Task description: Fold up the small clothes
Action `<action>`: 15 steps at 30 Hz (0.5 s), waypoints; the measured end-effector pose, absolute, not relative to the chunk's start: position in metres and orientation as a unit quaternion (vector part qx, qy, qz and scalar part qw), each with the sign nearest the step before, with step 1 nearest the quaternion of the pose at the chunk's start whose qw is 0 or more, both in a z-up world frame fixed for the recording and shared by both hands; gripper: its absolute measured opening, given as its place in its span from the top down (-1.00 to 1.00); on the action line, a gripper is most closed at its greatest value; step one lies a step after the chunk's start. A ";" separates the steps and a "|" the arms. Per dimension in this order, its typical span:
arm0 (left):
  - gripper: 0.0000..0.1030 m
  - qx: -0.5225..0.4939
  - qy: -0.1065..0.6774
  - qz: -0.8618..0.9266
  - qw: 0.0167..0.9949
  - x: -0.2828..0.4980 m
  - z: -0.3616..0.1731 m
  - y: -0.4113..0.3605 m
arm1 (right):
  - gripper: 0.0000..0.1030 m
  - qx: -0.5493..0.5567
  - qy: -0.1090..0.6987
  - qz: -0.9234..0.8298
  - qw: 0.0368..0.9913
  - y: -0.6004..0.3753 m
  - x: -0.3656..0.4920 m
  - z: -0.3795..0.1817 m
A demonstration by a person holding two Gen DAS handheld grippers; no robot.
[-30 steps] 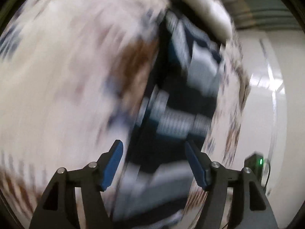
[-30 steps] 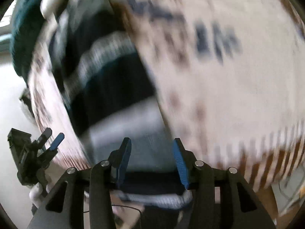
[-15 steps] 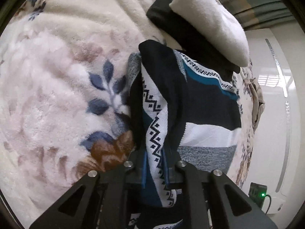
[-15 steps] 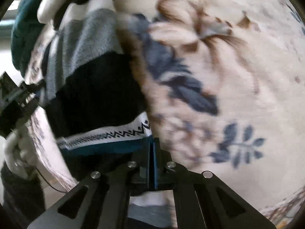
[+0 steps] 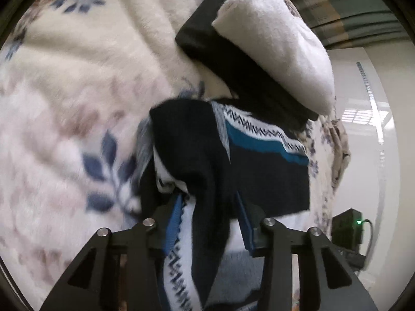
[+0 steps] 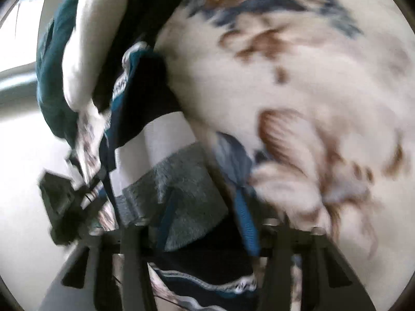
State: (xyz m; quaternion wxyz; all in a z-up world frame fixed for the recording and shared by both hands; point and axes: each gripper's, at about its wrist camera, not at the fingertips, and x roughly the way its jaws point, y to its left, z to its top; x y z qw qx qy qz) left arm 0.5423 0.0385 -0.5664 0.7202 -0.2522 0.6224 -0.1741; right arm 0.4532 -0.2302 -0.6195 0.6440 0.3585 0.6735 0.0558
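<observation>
Both grippers have let go since half a second ago: then each was clamped on the sweater's edge, and now both stand parted. The left gripper (image 5: 207,199) has just been opening. Its jaws are spread a little, and a dark fold of the sweater (image 5: 267,176) with its zigzag band hangs between the pads (image 5: 172,220). We think the cloth lies loose there rather than pinched, though it fills most of the gap.

The right gripper (image 6: 205,199) is badly blurred in its own view, but we can make out its jaws spread apart, with the sweater's grey panel (image 6: 186,189) lying between them.

The sweater lies on the flowered blanket (image 5: 77,77), partly doubled over: a black flap is turned up over the teal and white stripes. It touches a black cloth (image 5: 233,59) further back, which carries a folded white cloth (image 5: 272,39) on top. In the right view a teal cloth (image 6: 52,77) shows behind the white one. Past the blanket's edge a small black box (image 5: 346,229) shows a green light.
</observation>
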 end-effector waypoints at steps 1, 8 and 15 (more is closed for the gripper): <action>0.78 -0.241 0.622 -0.169 0.726 0.543 -0.566 0.037 | 1.00 0.349 0.673 0.046 0.651 -0.230 0.455 -0.619; 0.79 -0.260 0.618 -0.168 0.723 0.546 -0.567 0.058 | 0.99 0.425 0.656 0.023 0.623 -0.273 0.470 -0.631; 0.79 -0.240 0.623 -0.173 0.724 0.550 -0.568 0.054 | 0.29 0.428 0.674 0.095 0.595 -0.214 0.506 -0.638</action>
